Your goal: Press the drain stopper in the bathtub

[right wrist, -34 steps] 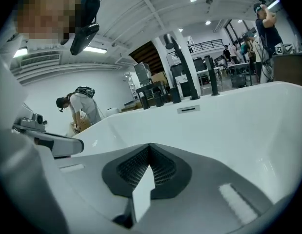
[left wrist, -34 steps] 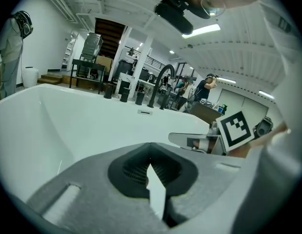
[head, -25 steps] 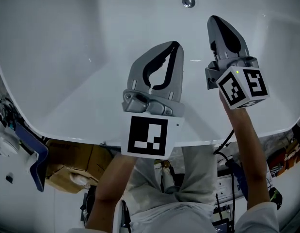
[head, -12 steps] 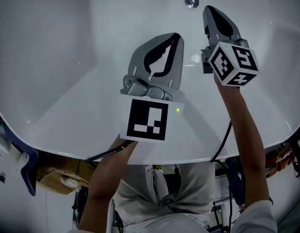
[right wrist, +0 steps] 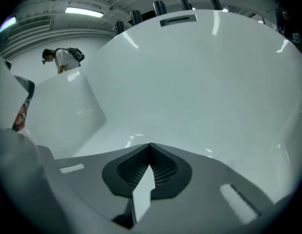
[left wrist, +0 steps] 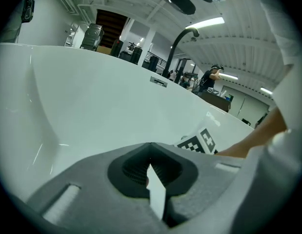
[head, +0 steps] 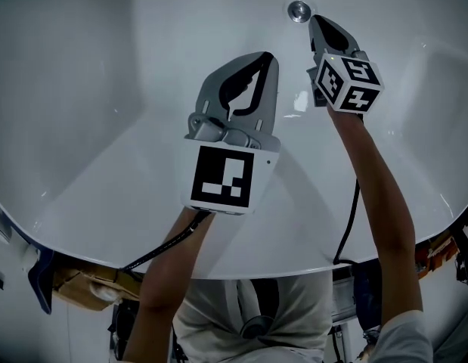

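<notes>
The person is leaning over the white bathtub (head: 82, 89) and is holding both tools down inside it. The round metal drain stopper (head: 298, 10) is sitting on the tub floor at the top of the head view, and the right gripper (head: 314, 20) is reaching towards it, its tip lying just beside the stopper on the stopper's right; whether the tip is touching the stopper or the tub is not clear from here. In the right gripper view its jaws are meeting at the tips, with only a narrow sliver of white tub showing through lower down and nothing caught between them. Its marker cube (head: 347, 83) is sitting above the person's right forearm (head: 373, 195). The left gripper (head: 269, 56) is hovering nearer the person, well apart from the stopper and to its lower left, and its own view is showing the jaws pressed together at the tips in the same way, gripping nothing. Beyond those jaws the tub's far wall is rising to a small overflow plate (left wrist: 158, 81), with a dark curved spout (left wrist: 182, 38) arching above the rim. A cable (head: 162, 249) is trailing from the left gripper down past the tub edge
</notes>
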Action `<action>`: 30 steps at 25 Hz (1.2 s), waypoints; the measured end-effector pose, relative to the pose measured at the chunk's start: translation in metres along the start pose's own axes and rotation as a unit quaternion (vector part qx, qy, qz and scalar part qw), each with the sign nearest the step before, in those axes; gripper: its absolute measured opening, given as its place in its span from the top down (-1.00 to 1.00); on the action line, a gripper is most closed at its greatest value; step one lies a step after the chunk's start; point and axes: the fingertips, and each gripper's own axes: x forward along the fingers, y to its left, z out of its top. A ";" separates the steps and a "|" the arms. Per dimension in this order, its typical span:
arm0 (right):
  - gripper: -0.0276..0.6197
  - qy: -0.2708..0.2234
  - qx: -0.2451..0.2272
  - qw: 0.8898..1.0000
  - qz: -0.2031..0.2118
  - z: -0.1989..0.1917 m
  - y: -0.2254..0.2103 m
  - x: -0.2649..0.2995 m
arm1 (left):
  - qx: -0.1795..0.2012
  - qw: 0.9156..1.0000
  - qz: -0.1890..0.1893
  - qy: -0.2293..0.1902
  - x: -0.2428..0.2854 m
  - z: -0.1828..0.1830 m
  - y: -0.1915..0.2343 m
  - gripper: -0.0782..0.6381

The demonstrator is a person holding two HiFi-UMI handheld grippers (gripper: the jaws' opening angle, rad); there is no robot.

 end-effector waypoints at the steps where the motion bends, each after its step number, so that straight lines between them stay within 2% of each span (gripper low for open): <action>1: 0.91 0.010 -0.007 1.000 -0.004 -0.007 -0.005 0.011 | -0.001 1.000 0.002 0.001 0.003 -0.003 0.002 0.78; 8: 0.91 0.060 -0.023 0.998 -0.017 -0.049 -0.031 0.066 | 0.008 1.000 -0.004 0.002 0.011 -0.007 0.001 0.78; 11: 0.91 0.080 -0.004 0.996 -0.025 -0.063 -0.041 0.082 | 0.003 1.000 -0.006 0.005 0.015 -0.008 0.003 0.78; 14: 0.91 0.089 0.014 0.995 -0.031 -0.070 -0.047 0.092 | -0.004 1.000 -0.003 0.008 0.018 -0.012 0.006 0.78; 17: 0.91 0.097 0.007 0.995 -0.028 -0.076 -0.047 0.098 | -0.015 1.000 0.004 0.024 0.031 -0.027 0.008 0.78; 23: 0.91 0.105 0.014 0.994 -0.034 -0.087 -0.048 0.109 | -0.023 0.999 -0.021 0.042 0.063 -0.043 0.006 0.78; 30: 0.91 0.136 0.011 0.990 -0.045 -0.098 -0.059 0.120 | -0.023 0.998 0.000 0.054 0.066 -0.063 0.029 0.78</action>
